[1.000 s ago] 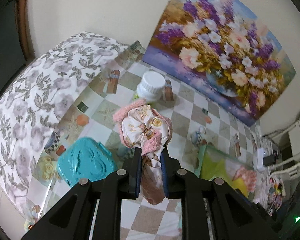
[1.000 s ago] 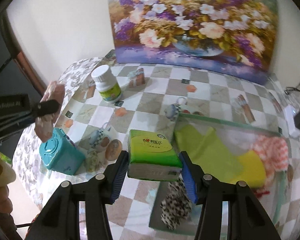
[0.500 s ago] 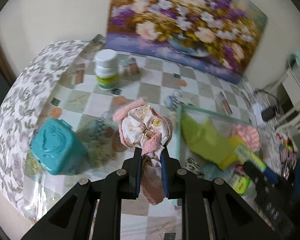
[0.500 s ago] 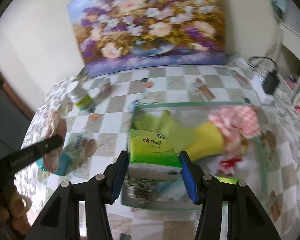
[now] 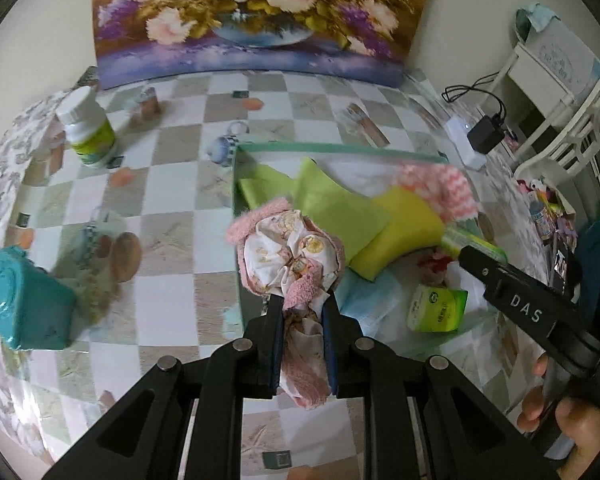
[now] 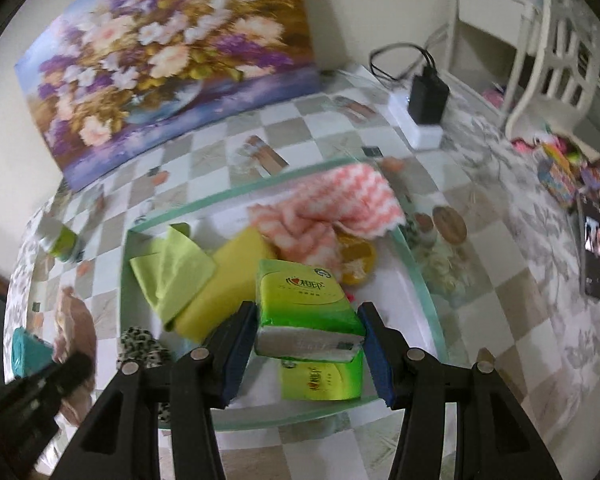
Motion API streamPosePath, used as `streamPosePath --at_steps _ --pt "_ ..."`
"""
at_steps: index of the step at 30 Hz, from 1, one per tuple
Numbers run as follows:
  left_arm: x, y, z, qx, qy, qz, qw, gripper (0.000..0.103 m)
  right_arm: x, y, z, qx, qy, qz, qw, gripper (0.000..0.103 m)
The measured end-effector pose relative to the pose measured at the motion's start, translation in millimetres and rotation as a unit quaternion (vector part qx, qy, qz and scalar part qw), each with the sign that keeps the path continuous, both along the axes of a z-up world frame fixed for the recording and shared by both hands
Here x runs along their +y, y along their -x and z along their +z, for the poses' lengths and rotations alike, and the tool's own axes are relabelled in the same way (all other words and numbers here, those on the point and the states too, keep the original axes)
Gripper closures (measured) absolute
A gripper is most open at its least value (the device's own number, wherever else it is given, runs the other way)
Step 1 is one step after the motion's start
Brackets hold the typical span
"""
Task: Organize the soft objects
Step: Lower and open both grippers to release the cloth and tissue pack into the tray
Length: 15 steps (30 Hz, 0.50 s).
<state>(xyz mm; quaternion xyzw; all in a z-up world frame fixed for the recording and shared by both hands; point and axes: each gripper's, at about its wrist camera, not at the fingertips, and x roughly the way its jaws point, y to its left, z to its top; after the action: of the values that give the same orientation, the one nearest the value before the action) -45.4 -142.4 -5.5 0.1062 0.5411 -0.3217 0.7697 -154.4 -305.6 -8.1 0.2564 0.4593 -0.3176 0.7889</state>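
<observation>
Both grippers point steeply down over the clear tray (image 6: 418,276) at mid-frame. The left gripper (image 5: 302,312) pinches a pink cloth bundle (image 5: 288,252); the right gripper (image 6: 308,334) clamps a green tissue pack (image 6: 304,304). The tray holds green cloths (image 6: 172,272), a yellow sponge (image 6: 228,280), a pink checked cloth (image 6: 340,204) and another tissue pack (image 6: 320,380).

Left gripper (image 5: 302,312): black angular frame, silver round screws, blue pads on its fingers (image 5: 277,344). Right gripper (image 6: 309,334): same build, white letters "DAS" along its side.
</observation>
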Motion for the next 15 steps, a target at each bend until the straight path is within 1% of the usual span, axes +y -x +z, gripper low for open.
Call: streamPosePath --at_steps 3,9,11,13,15 --pt "-5.1 -2.9 -5.3 0.002 0.002 -0.002 1.0 0.084 -0.3 -2.1 -6.7 0.007 -0.008 0.003 1.0 0.048" --pt "-8.3 -6.0 -11.3 0.034 0.025 -0.007 0.9991 0.083 7.5 -9.5 -13.7 0.008 -0.03 0.024 0.999 0.048" --pt "-9.5 -5.3 -10.0 0.033 0.029 -0.011 0.999 0.077 10.2 -11.3 -14.6 0.012 -0.03 0.029 0.999 0.047" --pt "-9.6 -4.6 -7.7 0.026 0.03 -0.012 0.9992 0.064 12.5 -12.6 -15.8 0.019 -0.03 0.033 0.999 0.047" --pt "-9.0 -4.6 -5.3 0.019 0.031 -0.01 0.9993 0.058 13.6 -14.1 -16.4 0.023 -0.03 0.036 0.999 0.044"
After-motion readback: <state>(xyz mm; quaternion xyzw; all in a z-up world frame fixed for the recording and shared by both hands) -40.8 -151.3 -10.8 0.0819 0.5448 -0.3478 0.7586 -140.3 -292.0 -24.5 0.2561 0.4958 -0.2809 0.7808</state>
